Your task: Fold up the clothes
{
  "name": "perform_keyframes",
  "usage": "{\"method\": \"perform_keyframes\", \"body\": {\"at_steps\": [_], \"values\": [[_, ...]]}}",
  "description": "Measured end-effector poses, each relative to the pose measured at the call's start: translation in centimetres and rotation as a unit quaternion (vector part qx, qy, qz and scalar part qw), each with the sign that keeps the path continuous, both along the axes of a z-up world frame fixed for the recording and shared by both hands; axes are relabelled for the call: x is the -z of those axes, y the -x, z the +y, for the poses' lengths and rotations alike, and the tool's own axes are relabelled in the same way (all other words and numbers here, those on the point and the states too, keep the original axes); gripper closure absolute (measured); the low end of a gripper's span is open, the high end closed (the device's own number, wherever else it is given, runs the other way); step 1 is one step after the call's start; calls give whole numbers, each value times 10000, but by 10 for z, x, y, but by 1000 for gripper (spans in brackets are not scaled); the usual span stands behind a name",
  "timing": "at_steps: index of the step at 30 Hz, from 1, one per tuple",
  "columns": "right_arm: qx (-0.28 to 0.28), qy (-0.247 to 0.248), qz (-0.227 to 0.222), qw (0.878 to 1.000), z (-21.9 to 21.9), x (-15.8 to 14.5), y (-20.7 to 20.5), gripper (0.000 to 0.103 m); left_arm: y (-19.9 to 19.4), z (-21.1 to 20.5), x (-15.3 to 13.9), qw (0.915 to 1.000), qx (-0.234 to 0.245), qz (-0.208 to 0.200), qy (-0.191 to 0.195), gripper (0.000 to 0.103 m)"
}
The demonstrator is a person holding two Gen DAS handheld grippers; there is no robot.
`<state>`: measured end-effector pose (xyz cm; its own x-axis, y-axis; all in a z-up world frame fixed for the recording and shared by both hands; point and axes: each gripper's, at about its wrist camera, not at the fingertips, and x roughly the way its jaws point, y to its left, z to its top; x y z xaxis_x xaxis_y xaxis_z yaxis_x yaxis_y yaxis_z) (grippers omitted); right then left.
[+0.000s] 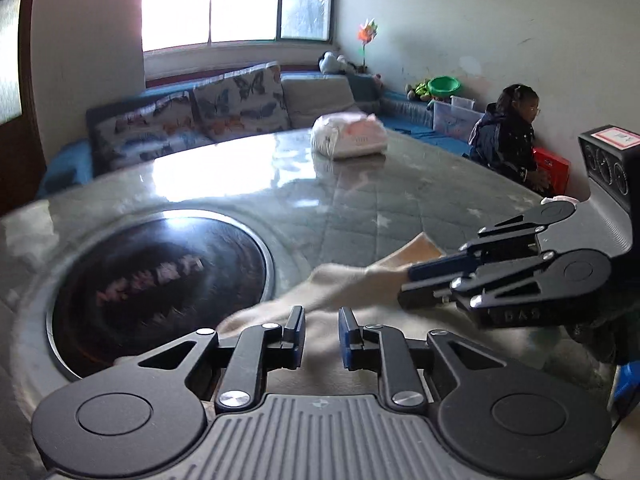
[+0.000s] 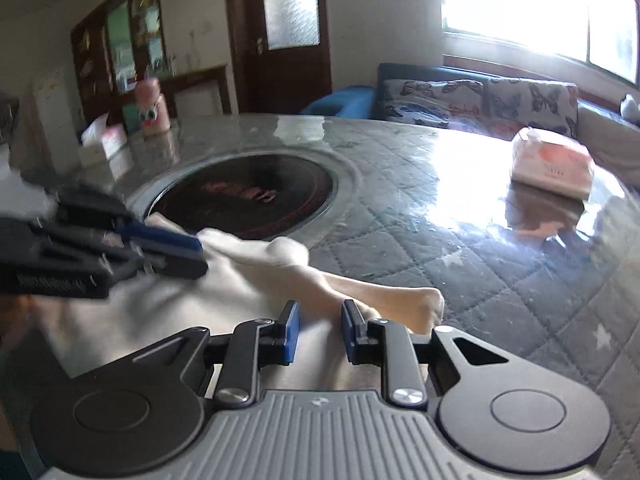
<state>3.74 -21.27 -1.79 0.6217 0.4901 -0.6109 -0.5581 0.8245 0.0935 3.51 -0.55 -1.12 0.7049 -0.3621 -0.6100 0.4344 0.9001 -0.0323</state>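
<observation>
Daylight from a wide window washes over a glossy quilted table (image 1: 360, 200) with a dark round hotplate (image 1: 160, 288) sunk into its left part and a wrapped white packet (image 1: 350, 136) farther back, a sofa (image 1: 224, 108) behind.

Near the table's front edge lies the cream garment (image 2: 248, 280), bunched and creased, one end reaching the hotplate's rim.

From the left, the left gripper (image 1: 320, 332) has its jaws narrowly parted with a ridge of cloth running up between them; whether the pads actually pinch it I cannot tell.

To its right, the right gripper (image 2: 320, 332) is set the same way, a fold between its jaws, grip equally unclear.

This looks like the early stage of folding: gathering the garment. Next, both need a firm hold on opposite edges to spread it flat.
</observation>
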Motion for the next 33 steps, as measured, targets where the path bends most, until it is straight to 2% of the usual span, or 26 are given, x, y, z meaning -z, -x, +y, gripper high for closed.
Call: {"method": "perform_keyframes", "body": {"at_steps": [8, 13, 16, 21, 28, 33], "values": [[58, 18, -283, 9996, -6, -10, 11, 82, -3, 1, 7, 9999, -140, 39, -27, 81], [-76, 39, -407, 9991, -11, -19, 48, 82, 5, 1, 2, 9998, -175, -24, -37, 81], [-134, -44, -509, 9986, -14, -24, 71, 82, 22, 2, -8, 9996, -128, -233, -75, 78], [-54, -122, -487, 9987, -18, -17, 91, 82, 63, 13, -20, 9993, -55, -347, 98, 77], [61, -187, -371, 9991, -20, 1, 94, 83, 104, 40, -10, 9987, -452, -109, 215, 77], [5, -108, -442, 9990, -20, 5, 96, 83, 114, 60, 0, 9964, -749, -31, 386, 77]]}}
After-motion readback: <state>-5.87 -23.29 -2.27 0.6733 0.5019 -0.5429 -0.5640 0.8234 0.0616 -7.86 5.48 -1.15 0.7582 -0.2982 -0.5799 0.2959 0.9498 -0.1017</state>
